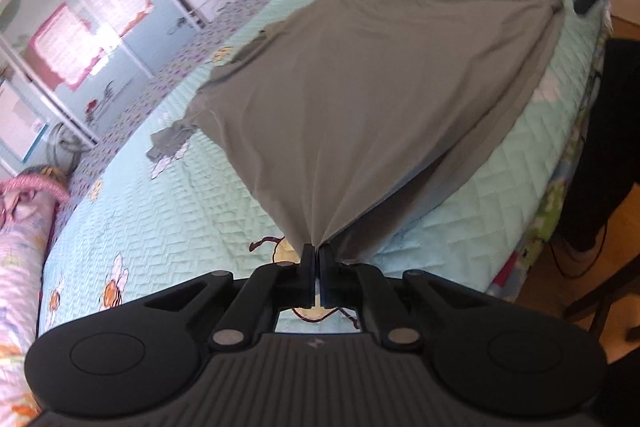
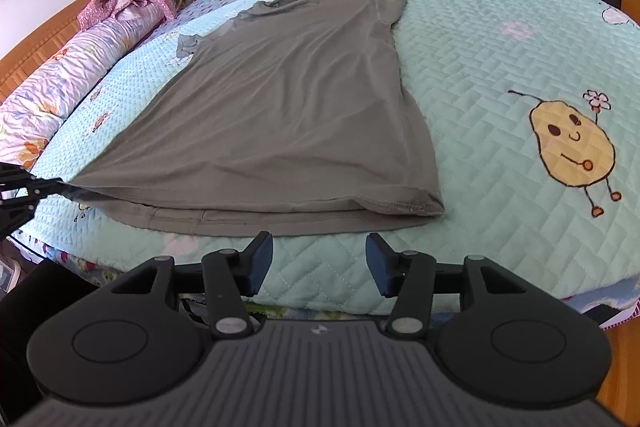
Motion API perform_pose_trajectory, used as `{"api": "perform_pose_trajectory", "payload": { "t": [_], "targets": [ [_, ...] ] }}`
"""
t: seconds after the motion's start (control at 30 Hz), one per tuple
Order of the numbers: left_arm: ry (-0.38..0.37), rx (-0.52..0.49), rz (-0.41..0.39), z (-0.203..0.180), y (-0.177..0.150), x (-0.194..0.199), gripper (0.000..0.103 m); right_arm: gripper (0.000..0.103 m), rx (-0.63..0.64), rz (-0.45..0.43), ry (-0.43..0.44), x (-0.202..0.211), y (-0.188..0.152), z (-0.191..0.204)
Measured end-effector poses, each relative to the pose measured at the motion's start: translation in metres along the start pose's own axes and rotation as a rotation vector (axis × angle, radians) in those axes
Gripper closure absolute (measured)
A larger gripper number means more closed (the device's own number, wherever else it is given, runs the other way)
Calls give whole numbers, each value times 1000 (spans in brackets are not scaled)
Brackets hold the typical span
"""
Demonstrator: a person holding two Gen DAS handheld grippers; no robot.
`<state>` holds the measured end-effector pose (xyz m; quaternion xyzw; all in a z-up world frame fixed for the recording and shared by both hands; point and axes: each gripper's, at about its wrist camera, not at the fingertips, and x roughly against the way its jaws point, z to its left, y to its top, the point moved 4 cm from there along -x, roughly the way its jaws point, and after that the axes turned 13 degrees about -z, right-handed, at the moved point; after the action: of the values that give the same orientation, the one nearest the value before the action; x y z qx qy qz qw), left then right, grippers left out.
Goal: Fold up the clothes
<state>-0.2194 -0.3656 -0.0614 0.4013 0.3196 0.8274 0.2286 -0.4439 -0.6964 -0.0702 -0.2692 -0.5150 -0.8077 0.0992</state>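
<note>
Grey T-shirt Being Held at One Hem Corner

Grey fabric of the T-shirt is being pinched at a bottom corner by the left gripper, its jaws clenched, the cloth being lifted off the quilted bedspread. Just ahead of the released right gripper, the opposite hem corner is lying flat, untouched, between its parted fingers' line.

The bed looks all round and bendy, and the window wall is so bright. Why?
In both wrist views the fisheye lens bends the bed edge into a curve. In the left wrist view, glare washes out the wardrobe doors and the far room is blurry. In the right wrist view the grey T-shirt looks sharp and evenly lit.
</note>
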Motion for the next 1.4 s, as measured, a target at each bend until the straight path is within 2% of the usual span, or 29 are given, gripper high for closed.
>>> {"api": "perform_pose_trajectory", "payload": {
  "t": [0.13,0.23,0.33,0.43,0.57,0.77,0.83,0.87,0.9,1.07,1.17,1.3,1.33,1.37,1.4],
  "targets": [
    [42,19,39,-6,-2,-7,102,50,12,3,3,-2,-1,3],
    [41,73,84,-9,-9,-15,102,49,81,-10,56,-7,5,27],
    [41,38,75,-19,-9,-15,102,49,150,-23,109,-12,10,50],
    [62,100,56,-9,-7,-15,102,48,219,-37,163,-17,16,73],
    [97,135,20,1,0,-18,102,48,312,-55,234,-23,23,104],
    [91,196,-22,6,2,-17,102,49,624,-59,465,-75,18,220],
    [75,235,-39,9,1,-14,102,57,728,-60,542,-93,16,259],
    [65,261,-49,10,0,-13,102,71,767,-42,549,-103,13,269],
    [56,282,-57,11,0,-12,102,79,809,-36,547,-111,10,278],
    [32,329,-88,16,-6,-11,102,79,934,-43,537,-134,-2,305],
    [25,356,-102,18,-9,-11,102,79,959,-43,557,-133,-3,315],
    [12,406,-136,25,-15,-10,102,80,1079,-63,496,-138,-12,325],
    [11,420,-144,28,-16,-9,102,82,1053,-60,487,-139,-10,323],
    [13,435,-150,30,-18,-8,101,94,1026,-57,479,-140,-7,321],
    [16,453,-157,33,-21,-8,101,102,1000,-54,470,-142,-4,319]
  ]
}}
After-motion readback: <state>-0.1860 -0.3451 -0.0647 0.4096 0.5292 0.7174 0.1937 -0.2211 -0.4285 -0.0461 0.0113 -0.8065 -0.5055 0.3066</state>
